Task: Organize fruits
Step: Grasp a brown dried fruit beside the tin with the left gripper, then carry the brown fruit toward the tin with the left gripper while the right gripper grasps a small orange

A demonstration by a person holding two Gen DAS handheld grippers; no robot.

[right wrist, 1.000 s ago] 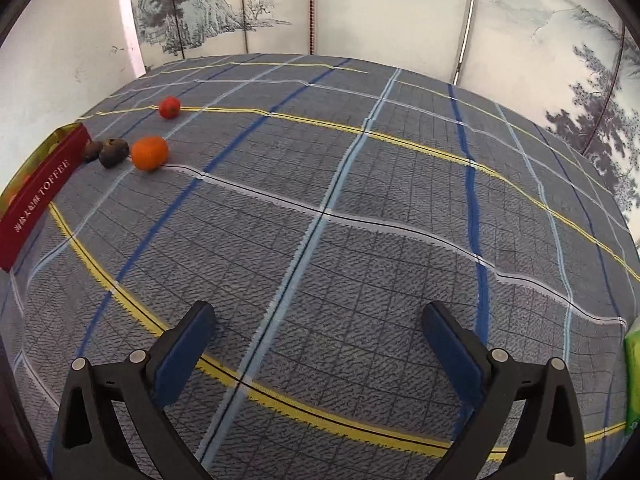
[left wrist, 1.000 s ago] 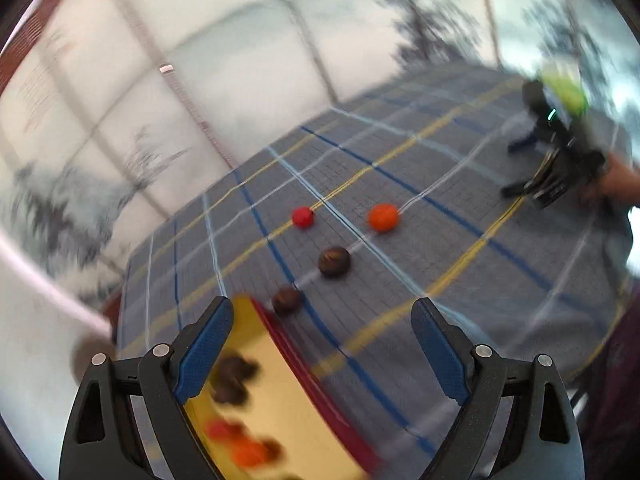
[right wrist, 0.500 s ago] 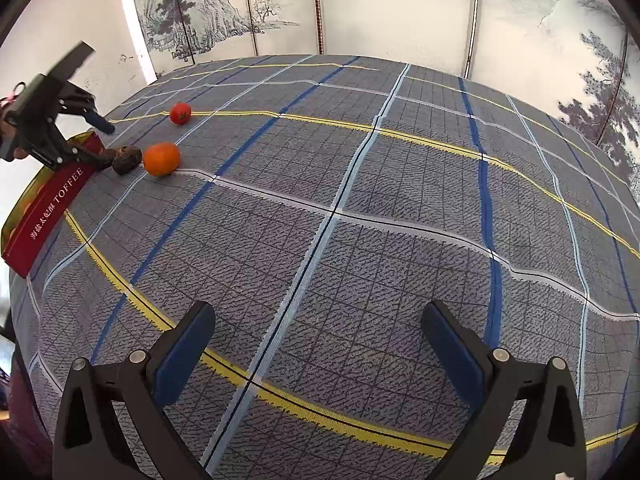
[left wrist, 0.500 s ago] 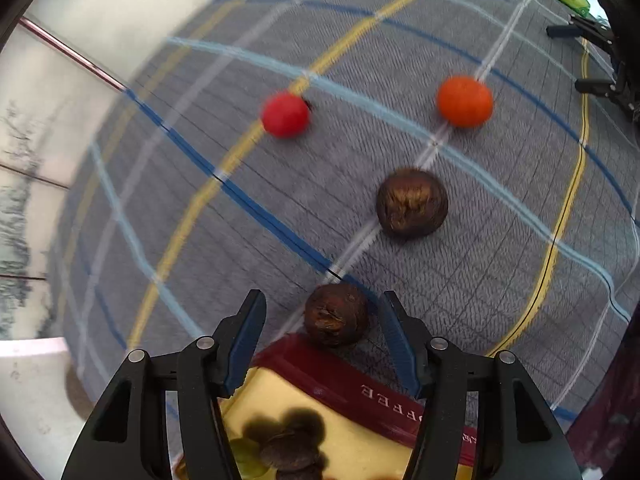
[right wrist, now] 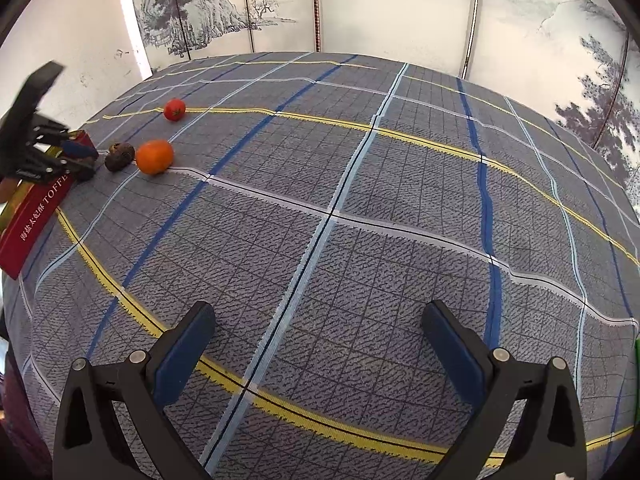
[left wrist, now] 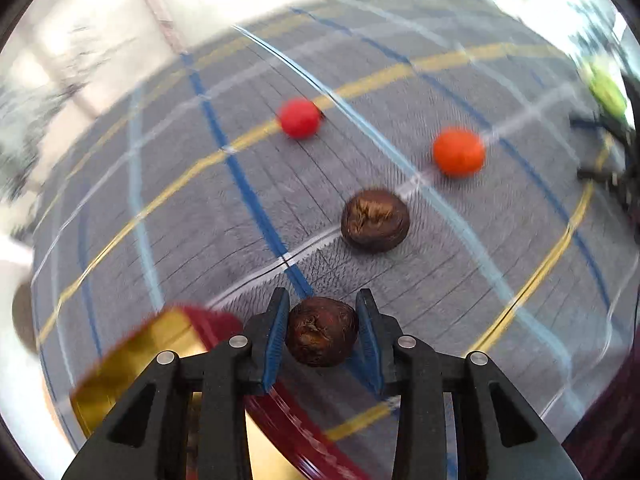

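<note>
My left gripper (left wrist: 322, 332) is shut on a dark brown wrinkled fruit (left wrist: 322, 331), held just above the red-and-gold tin (left wrist: 136, 356). A second brown fruit (left wrist: 375, 220), an orange (left wrist: 458, 152) and a small red tomato (left wrist: 299, 117) lie on the plaid cloth beyond. In the right wrist view the left gripper (right wrist: 80, 160) is at the tin's (right wrist: 36, 216) far end, next to the brown fruit (right wrist: 119, 156), orange (right wrist: 154, 156) and tomato (right wrist: 174, 109). My right gripper (right wrist: 320, 344) is open and empty over the cloth.
The table is covered by a grey plaid cloth (right wrist: 360, 200) with blue, yellow and white lines. A painted folding screen (right wrist: 360, 8) stands behind it. A green item (left wrist: 608, 92) sits at the far right edge of the left wrist view, by the right gripper.
My left gripper has closed on the nearest brown fruit and lifted it off the cloth by the tin. The right gripper has stayed open and still.
</note>
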